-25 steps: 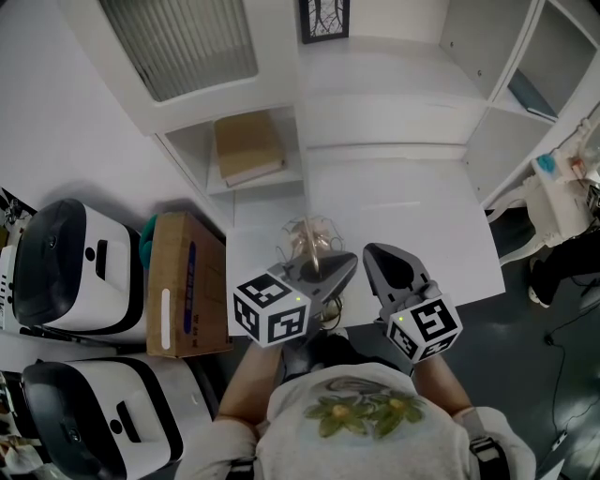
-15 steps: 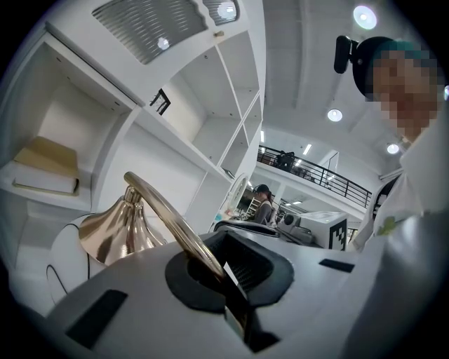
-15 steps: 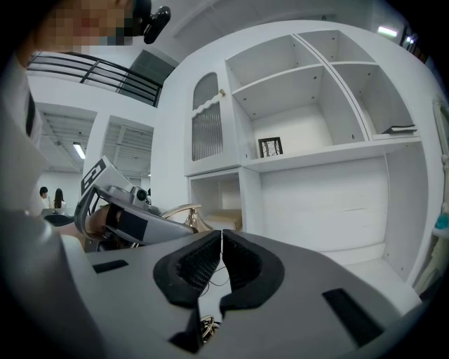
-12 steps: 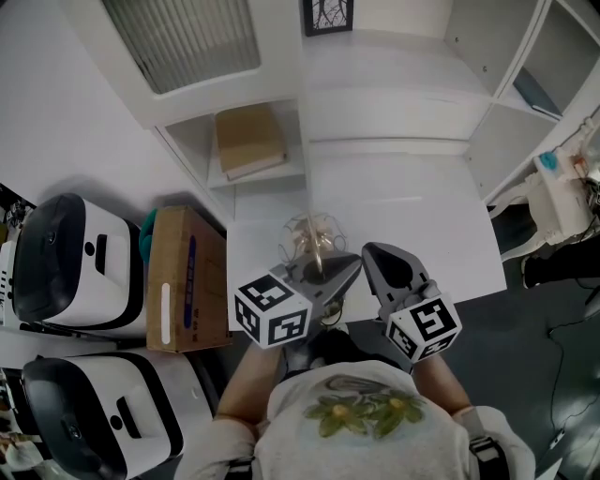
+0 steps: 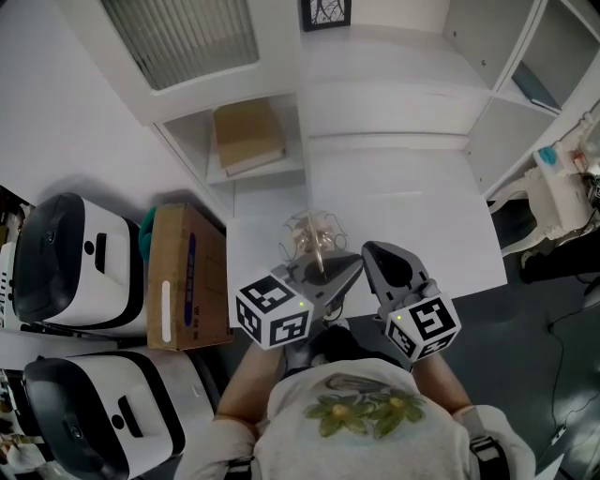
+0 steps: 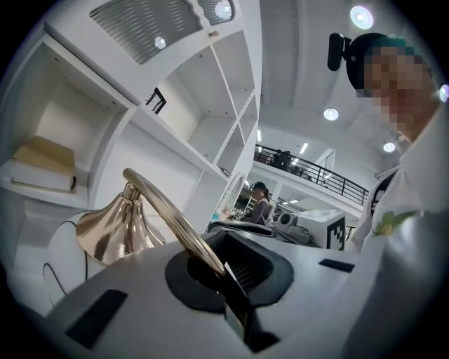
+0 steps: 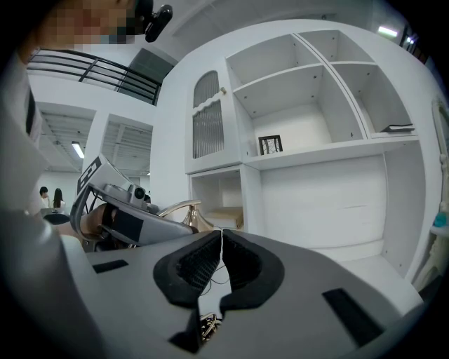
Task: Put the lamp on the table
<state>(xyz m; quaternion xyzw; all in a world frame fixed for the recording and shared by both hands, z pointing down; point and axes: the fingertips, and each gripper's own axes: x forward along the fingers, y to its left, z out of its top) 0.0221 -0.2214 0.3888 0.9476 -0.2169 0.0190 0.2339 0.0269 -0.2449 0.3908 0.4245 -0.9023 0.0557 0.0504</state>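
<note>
The lamp (image 5: 315, 242) is gold, with a flared shade (image 6: 116, 228) and a thin curved arm (image 6: 172, 217); its thin cord loops around it. In the head view it hangs over the near left corner of the white table (image 5: 412, 206). My left gripper (image 5: 345, 266) is shut on the lamp's curved arm, which runs down between the pads. My right gripper (image 5: 372, 251) sits just to the right, its pads together with nothing between them. The right gripper view shows the lamp (image 7: 184, 209) beyond the left gripper (image 7: 123, 210).
A cardboard box (image 5: 183, 281) stands on the floor left of the table, with two white-and-black machines (image 5: 66, 262) (image 5: 84, 422) beyond it. A low shelf holds a tan box (image 5: 246, 141). White shelving (image 5: 506, 84) rises at the right and a framed picture (image 5: 323, 14) stands behind.
</note>
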